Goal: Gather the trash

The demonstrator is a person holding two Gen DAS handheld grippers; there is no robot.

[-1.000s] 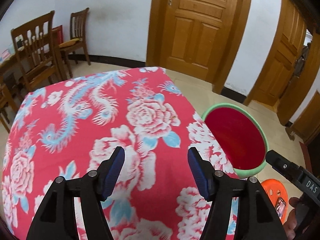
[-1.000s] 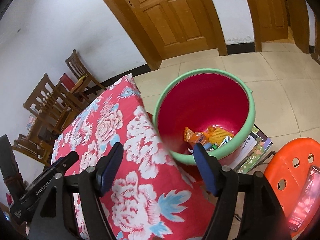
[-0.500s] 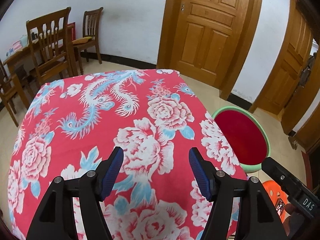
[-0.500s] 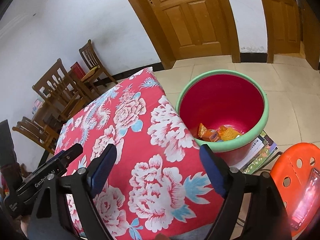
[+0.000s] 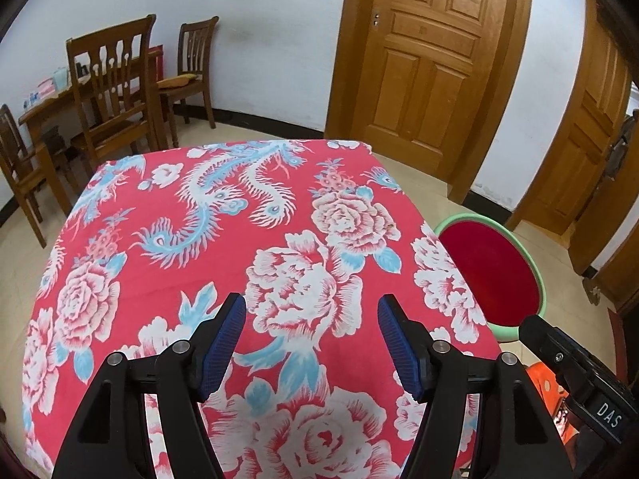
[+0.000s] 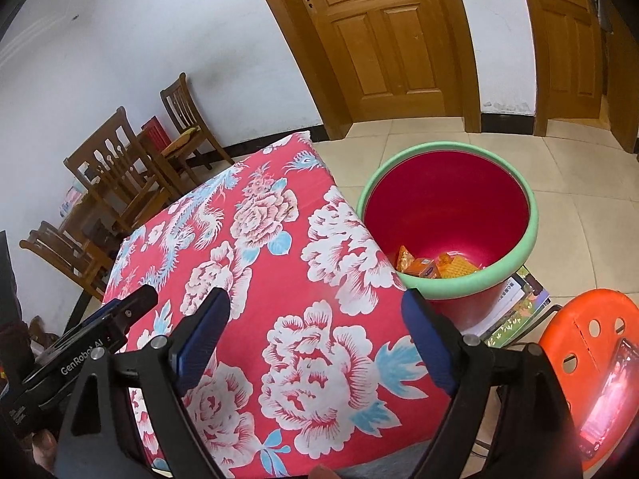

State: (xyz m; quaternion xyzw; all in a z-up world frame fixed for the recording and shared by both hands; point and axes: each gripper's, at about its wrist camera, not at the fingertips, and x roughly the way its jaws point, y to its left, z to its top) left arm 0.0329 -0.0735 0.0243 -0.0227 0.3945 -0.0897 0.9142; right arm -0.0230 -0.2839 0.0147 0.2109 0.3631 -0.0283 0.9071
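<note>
Orange wrappers (image 6: pixel 437 265) inside red bin (image 6: pixel 447 203)

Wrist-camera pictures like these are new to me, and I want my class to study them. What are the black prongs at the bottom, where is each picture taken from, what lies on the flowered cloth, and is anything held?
There is no robot here. A person holds one hand-held grasping tool in each hand, and a wide-angle camera on each looks forward along its two fingers. The left view shows the left tool; the right view shows the right tool. The black prongs with blue pads are those fingers. Both tools are open and hold nothing.

Below them is a table under a red flowered cloth; no loose item shows on it. Beside the table, on the floor, stands a red bin with a green rim. Orange snack wrappers lie at its bottom. An orange stool near the bin carries a phone.
</note>
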